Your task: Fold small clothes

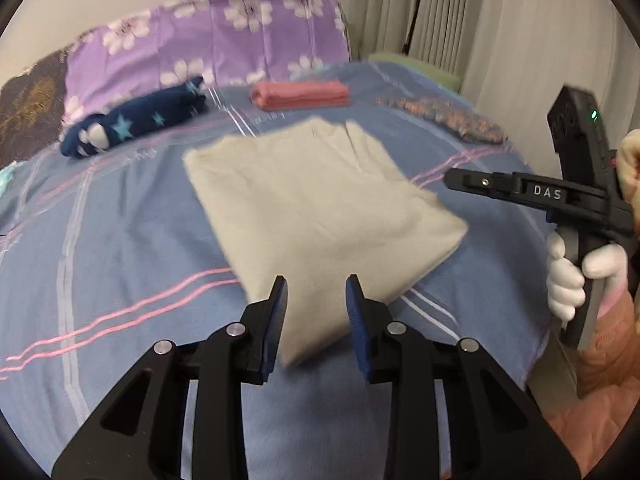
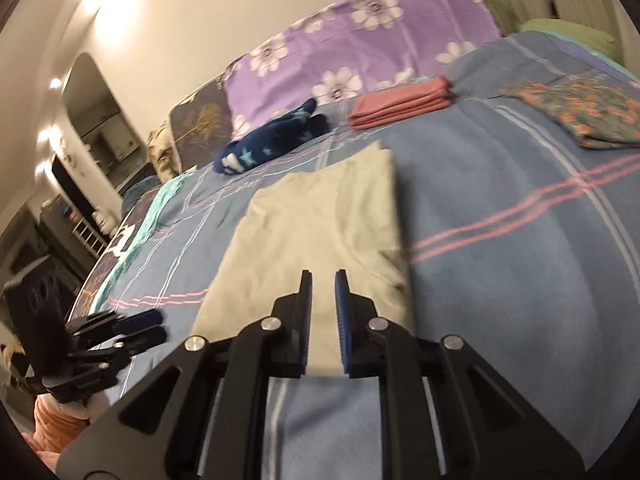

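A beige garment (image 1: 320, 208) lies folded into a flat rectangle on the blue striped bed sheet (image 1: 120, 248); it also shows in the right wrist view (image 2: 316, 232). My left gripper (image 1: 316, 284) is open and empty, its fingers over the garment's near corner. My right gripper (image 2: 322, 276) hovers over the garment's near edge with its jaws narrowly apart and nothing between them. The right gripper also shows at the right of the left wrist view (image 1: 452, 178). The left gripper shows at the lower left of the right wrist view (image 2: 158, 326).
A folded pink cloth (image 1: 302, 95), a rolled navy star-print garment (image 1: 136, 124) and a floral garment (image 1: 444, 118) lie farther back on the bed. A purple flowered pillow (image 1: 208, 44) leans against the wall. Curtains (image 1: 460, 12) hang at the right.
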Available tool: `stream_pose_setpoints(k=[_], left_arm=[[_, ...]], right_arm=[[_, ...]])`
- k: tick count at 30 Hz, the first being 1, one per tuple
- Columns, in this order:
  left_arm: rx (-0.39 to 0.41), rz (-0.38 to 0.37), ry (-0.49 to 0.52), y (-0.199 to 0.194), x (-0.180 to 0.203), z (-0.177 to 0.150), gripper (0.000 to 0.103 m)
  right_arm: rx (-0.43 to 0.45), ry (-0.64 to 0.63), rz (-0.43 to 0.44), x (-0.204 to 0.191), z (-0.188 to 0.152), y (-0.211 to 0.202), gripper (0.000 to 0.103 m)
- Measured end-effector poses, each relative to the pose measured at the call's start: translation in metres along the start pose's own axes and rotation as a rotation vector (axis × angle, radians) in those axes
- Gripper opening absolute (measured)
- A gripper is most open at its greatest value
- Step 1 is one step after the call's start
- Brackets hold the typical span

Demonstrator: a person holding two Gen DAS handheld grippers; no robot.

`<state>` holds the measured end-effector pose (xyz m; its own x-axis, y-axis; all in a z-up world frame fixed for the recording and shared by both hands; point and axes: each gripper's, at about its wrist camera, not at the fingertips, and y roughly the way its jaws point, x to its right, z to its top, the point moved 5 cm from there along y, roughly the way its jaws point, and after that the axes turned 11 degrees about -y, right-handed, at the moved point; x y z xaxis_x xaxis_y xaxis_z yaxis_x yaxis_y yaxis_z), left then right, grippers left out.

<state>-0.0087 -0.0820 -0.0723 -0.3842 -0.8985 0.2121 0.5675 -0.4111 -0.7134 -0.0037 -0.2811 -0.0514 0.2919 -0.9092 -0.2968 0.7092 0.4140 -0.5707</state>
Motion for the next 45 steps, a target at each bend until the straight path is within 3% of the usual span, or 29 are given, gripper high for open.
stream_pose_setpoints(k=[3, 4, 5, 9, 13, 19, 23, 25, 26, 27, 28, 29, 31, 36, 38, 40, 44, 45], left_arm=[[-0.103, 0.042, 0.0, 0.043, -0.006, -0.02, 0.034], [-0.058, 0.032, 0.01, 0.044, -0.005, -0.024, 0.035], [-0.043, 0.029, 0.017, 0.042, -0.004, -0.026, 0.037], [-0.06, 0.005, 0.003, 0.038, -0.004, -0.022, 0.04], [-0.029, -0.048, -0.052, 0.027, -0.009, 0.001, 0.04], [0.034, 0.03, -0.063, 0.043, -0.029, 0.05, 0.046], [0.046, 0.016, -0.098, 0.063, -0.044, 0.082, 0.046], [0.052, 0.076, -0.098, 0.079, -0.053, 0.092, 0.048], [0.04, 0.145, -0.1, 0.09, -0.061, 0.094, 0.051], [0.005, 0.224, -0.111, 0.106, -0.072, 0.09, 0.058], [-0.022, 0.237, -0.139, 0.118, -0.081, 0.084, 0.064], [-0.009, 0.191, -0.2, 0.121, -0.09, 0.08, 0.069], [-0.012, 0.143, -0.249, 0.116, -0.097, 0.08, 0.069], [-0.011, 0.132, -0.248, 0.111, -0.096, 0.079, 0.069], [-0.013, 0.096, -0.268, 0.107, -0.098, 0.08, 0.069], [-0.022, 0.031, -0.304, 0.105, -0.1, 0.078, 0.068], [-0.061, -0.162, -0.338, 0.094, -0.095, 0.07, 0.069], [-0.07, -0.173, -0.319, 0.094, -0.092, 0.068, 0.069]], right_arm=[[-0.127, 0.062, -0.133, 0.03, -0.028, 0.035, 0.01], [-0.12, 0.077, -0.129, 0.039, -0.038, 0.035, 0.0], [-0.084, 0.078, -0.102, 0.042, -0.039, 0.031, 0.0], [-0.108, 0.031, -0.131, 0.038, -0.035, 0.027, 0.0], [-0.077, -0.018, -0.106, 0.026, -0.019, 0.018, 0.006], [-0.038, -0.081, -0.085, 0.014, 0.021, 0.028, 0.006], [-0.041, -0.116, -0.061, 0.012, 0.046, 0.046, 0.006], [-0.053, -0.128, -0.058, 0.014, 0.057, 0.061, 0.006], [-0.07, -0.132, -0.066, 0.017, 0.059, 0.071, 0.006], [-0.097, -0.13, -0.094, 0.024, 0.058, 0.08, 0.007], [-0.16, -0.121, -0.161, 0.036, 0.052, 0.098, 0.01], [-0.197, -0.106, -0.185, 0.045, 0.046, 0.109, 0.008], [-0.161, -0.056, -0.125, 0.055, 0.039, 0.114, 0.006], [-0.155, -0.069, -0.132, 0.05, 0.042, 0.106, 0.007], [-0.147, -0.066, -0.111, 0.045, 0.043, 0.095, 0.016], [-0.117, -0.064, -0.085, 0.045, 0.048, 0.08, 0.035], [-0.111, -0.058, -0.078, 0.059, 0.055, 0.063, 0.048], [-0.122, -0.047, -0.071, 0.062, 0.054, 0.063, 0.049]])
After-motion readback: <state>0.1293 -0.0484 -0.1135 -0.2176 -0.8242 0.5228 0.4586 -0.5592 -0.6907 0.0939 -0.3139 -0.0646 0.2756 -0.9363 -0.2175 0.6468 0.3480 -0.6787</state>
